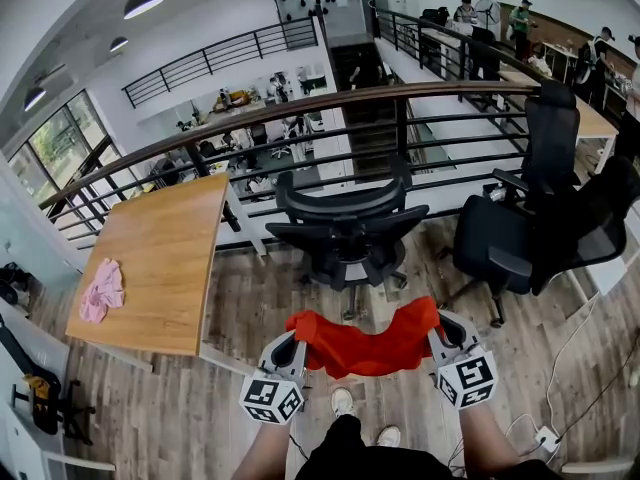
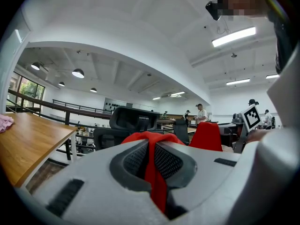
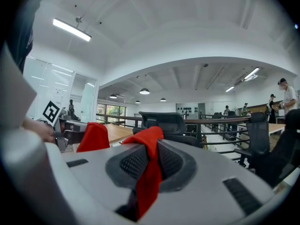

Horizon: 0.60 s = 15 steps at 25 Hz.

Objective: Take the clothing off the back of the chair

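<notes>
**Head view: red garment strung between both claws, clear of the chair**

The red garment (image 1: 368,346) hangs as a sagging band between the left gripper (image 1: 294,343) and the right gripper (image 1: 438,336). It is low in front of the person and well apart from the black office chair (image 1: 345,228) ahead, whose backrest looks bare. Each gripper view shows its jaws pinched almost together on a fold of red cloth, with a thin strip running down between the ribbed pads.

Judging by this, the lift-off is as good as done, and what remains is bringing the cloth away cleanly. Both pinches should hold firm with the hands level and spread, so the middle neither drags toward the floor nor catches a chair arm. Each claw bites only a narrow fold — a sudden tug at one end could pull it free at the other.

The fabric is bright orange-red, thin and soft. It is bunched into peaks at each grip and droops smoothly between them. What kind of clothing it is cannot be told.
</notes>
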{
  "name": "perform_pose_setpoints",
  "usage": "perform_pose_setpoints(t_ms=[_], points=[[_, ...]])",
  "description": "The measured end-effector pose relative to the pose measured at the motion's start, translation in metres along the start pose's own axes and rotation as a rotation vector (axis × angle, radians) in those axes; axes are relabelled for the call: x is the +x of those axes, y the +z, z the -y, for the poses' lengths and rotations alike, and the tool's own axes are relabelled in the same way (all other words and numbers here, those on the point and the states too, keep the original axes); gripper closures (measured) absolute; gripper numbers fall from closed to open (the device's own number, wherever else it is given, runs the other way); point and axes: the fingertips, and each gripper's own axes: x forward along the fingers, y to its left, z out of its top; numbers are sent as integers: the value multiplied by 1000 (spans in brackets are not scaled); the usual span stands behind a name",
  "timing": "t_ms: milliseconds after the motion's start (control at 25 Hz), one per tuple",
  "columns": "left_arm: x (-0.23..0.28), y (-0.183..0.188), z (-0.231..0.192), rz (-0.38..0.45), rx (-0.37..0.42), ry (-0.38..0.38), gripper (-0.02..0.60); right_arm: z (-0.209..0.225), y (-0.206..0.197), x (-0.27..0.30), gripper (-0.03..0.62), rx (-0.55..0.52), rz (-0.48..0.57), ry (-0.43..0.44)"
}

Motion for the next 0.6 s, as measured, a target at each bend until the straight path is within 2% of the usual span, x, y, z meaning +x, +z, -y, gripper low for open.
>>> perform_pose_setpoints(t_ms=[280, 600], points=[[-5, 3, 1, 6, 15, -12, 555, -5, 2, 0, 549, -1, 11, 9], [-4, 5, -1, 19, 12, 8, 555, -2, 2, 0, 549, -21, 16, 13]])
